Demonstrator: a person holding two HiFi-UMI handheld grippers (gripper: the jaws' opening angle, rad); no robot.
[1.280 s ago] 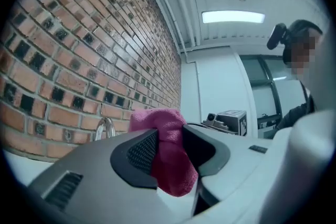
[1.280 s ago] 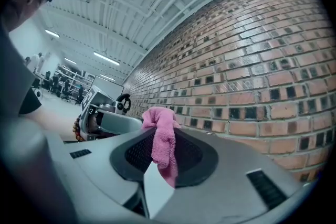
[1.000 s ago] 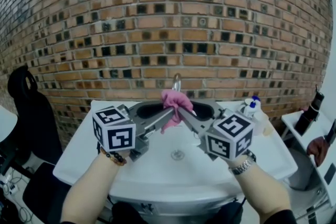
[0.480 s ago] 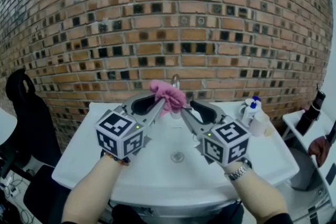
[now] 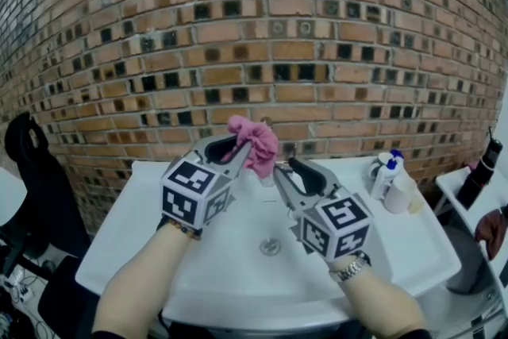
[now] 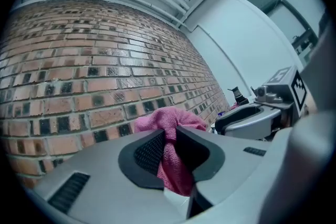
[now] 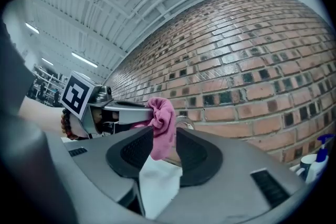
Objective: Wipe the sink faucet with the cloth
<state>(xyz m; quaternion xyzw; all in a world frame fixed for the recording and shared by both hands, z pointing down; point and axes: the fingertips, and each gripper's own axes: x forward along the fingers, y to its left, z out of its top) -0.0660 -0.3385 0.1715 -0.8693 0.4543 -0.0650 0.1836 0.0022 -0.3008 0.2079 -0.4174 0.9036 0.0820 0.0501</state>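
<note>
My left claw (image 5: 238, 148) clenches the cloth (image 5: 258, 148), bunched ahead at the faucet (image 7: 185, 123) for wiping — right claw (image 5: 279, 171) just opened, released, holding nothing.

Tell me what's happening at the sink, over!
Left gripper shut on pink cloth, up by the faucet. Right gripper jaws just opened, gripping nothing, cloth hanging just ahead. Bottles off to the side, not in the way.
</note>
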